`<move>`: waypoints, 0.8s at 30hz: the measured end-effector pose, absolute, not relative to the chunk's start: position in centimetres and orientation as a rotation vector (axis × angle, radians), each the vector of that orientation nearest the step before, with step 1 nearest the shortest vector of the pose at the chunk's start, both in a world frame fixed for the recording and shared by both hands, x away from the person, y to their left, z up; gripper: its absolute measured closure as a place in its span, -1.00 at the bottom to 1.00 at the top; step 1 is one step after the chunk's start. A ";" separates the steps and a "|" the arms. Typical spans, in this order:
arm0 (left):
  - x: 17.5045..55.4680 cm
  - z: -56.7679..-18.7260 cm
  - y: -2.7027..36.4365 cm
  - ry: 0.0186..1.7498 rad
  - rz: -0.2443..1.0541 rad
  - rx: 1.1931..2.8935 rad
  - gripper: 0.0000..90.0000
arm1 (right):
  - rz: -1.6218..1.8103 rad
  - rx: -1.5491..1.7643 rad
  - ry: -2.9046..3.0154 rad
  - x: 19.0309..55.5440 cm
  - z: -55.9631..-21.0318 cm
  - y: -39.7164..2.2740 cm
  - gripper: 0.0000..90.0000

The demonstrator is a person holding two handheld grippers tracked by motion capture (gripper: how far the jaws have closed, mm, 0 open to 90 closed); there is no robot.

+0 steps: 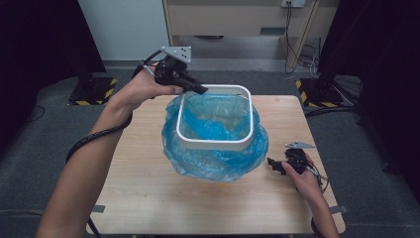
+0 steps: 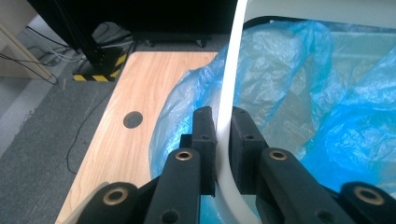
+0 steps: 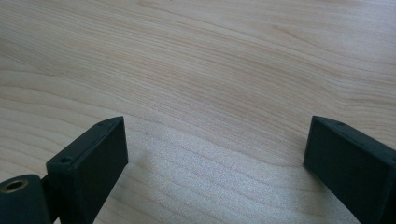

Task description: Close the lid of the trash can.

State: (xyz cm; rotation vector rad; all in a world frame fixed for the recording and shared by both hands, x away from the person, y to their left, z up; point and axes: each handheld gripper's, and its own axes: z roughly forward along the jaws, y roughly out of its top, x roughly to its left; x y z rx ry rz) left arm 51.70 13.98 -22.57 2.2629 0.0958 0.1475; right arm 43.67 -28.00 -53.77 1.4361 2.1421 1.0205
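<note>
A white square ring (image 1: 216,116) sits around the mouth of a bin lined with a blue plastic bag (image 1: 215,153) in the middle of the wooden table (image 1: 148,183). My left gripper (image 1: 200,89) is shut on the ring's far left corner; in the left gripper view its two black pads (image 2: 204,135) pinch the thin white rim (image 2: 226,116) with the blue bag (image 2: 299,93) behind. My right gripper (image 1: 273,164) rests low at the table's right, beside the bag and apart from it. Its jaws (image 3: 215,154) stand open over bare wood with nothing between them.
The bag bulges out below the ring on all sides. A dark round hole (image 2: 133,119) marks the tabletop. Black stands with yellow-striped bases (image 1: 91,91) sit on the grey floor behind the table, and cables (image 1: 302,54) trail at the back right.
</note>
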 end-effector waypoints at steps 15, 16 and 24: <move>52.0 -22.8 13.5 0.114 0.135 2.302 0.76 | 1.010 1.426 2.147 43.6 -53.8 -27.9 -0.86; 51.9 -22.8 13.5 0.118 0.139 2.301 0.75 | 1.009 1.424 2.148 43.6 -53.8 -27.9 -0.86; 51.5 -22.7 13.5 0.170 0.174 2.270 0.34 | 1.004 1.417 2.150 43.7 -53.8 -27.9 -0.86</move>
